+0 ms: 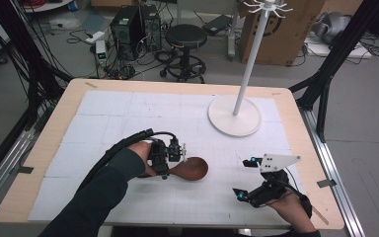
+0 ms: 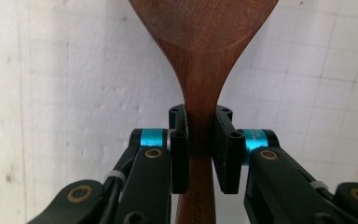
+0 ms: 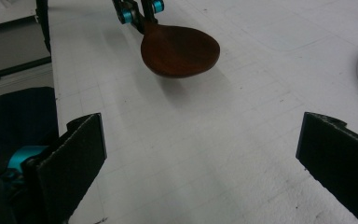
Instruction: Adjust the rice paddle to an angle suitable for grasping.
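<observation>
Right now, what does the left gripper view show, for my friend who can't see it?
A brown wooden spoon is pinched by its narrow neck between the two black pads of the left tool. Its wide bowl points up and away, over a white gridded table mat.

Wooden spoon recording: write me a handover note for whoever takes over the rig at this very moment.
Left hand-held gripper: shut on the wooden spoon at the neck of its handle, bowl pointing toward the white stand.
Right hand-held gripper: open, nothing between its jaws, near the table's right front corner.
Done: spoon grasped; the right gripper view shows its bowl raised above the mat.
Left: carry and place the spoon, probably at the stand; that is a guess.
</observation>
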`<state>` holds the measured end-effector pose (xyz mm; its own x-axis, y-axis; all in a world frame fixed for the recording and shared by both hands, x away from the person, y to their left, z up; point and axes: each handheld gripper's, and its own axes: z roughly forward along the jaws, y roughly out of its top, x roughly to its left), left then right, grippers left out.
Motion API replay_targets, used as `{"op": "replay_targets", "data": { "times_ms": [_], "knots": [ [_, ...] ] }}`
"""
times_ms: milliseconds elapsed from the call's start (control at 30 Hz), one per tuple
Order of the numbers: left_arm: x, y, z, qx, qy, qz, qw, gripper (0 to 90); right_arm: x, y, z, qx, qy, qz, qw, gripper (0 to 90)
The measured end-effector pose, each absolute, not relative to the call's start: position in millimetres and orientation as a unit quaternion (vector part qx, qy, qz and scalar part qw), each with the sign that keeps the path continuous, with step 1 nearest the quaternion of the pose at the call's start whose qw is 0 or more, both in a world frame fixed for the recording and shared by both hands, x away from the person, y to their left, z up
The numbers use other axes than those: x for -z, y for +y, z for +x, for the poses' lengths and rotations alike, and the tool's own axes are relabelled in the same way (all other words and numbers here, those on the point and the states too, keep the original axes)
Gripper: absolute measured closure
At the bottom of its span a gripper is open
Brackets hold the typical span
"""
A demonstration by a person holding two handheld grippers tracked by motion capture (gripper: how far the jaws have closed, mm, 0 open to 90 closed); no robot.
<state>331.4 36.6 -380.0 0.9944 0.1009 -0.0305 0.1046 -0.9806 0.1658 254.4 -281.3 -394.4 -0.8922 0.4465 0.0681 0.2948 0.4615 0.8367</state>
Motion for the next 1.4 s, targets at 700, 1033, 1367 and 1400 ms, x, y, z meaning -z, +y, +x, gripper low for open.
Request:
{"op": "replay_targets", "data": {
  "times_ms": [700, 1033, 1367, 1400],
  "knots": [
    [393, -15, 327, 0.006, -0.050, 0.995, 0.084, 78.5, 393, -287, 254, -0.474, 0.849, 0.220, 0.080, 0.4],
    [400, -28, 325, -0.001, -0.075, 0.994, 0.084, 78.4, 393, -287, 253, -0.474, 0.849, 0.220, 0.081, 0.4],
    [406, -32, 325, -0.002, -0.087, 0.993, 0.079, 78.0, 392, -286, 252, -0.473, 0.849, 0.219, 0.079, 0.4],
    [406, -32, 325, -0.001, -0.087, 0.993, 0.079, 77.9, 392, -286, 252, -0.473, 0.850, 0.219, 0.079, 0.4]
  ]
}}
